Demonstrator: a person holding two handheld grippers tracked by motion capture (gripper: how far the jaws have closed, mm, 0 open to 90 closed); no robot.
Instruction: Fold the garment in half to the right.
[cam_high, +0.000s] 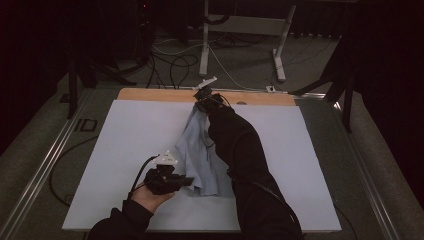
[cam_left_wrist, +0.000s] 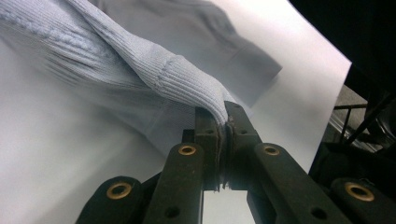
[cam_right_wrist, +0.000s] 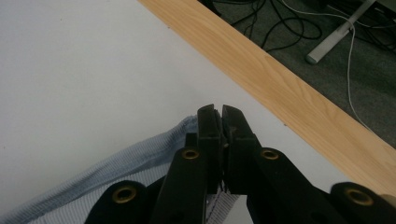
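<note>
1. A pale blue knitted sweater (cam_high: 202, 157) is lying on the white sheet (cam_high: 125, 150) covering the desk (cam_high: 150, 94), bunched into a long strip that is running from the near middle toward the far wooden edge
2. The left tongs (cam_high: 186, 181) are pinching a ribbed edge of the sweater (cam_left_wrist: 177, 79), jaws pressed together on the fabric; in the left gripper view the knit is pulling up into a taut ridge from the clamp
3. The right tongs (cam_high: 201, 98) are sitting at the far end of the garment, near the wooden strip (cam_right_wrist: 280, 88); in the right gripper view the jaws are pressed together and a ribbed hem (cam_right_wrist: 140, 163) is running up to them, so they are judged to be pinching it, though the caught cloth itself is hidden behind the jaws
4. Handling, as a judgement: the sweater is looking light, soft and limp, with no stiffness of its own; it is sagging and folding wherever it is not being held, and stretching along the rib when pulled
5. Not fragile, not slippery: the knit is giving the jaws plenty of bite, but a thin pinch could be creeping out under tension
6. Best hold, judged: the thick ribbed borders, where the layers are doubled, taken at two points well apart so that the cloth is hanging flat between them
7. Count: one sweater, one white sheet, one desk, two tongs, one in each hand; a dark sleeve (cam_high: 245, 165) is lying across part of the garment
8. Cables (cam_high: 175, 65) and a metal frame (cam_high: 240, 25) are lying on the floor beyond the desk, well apart from the work
</note>
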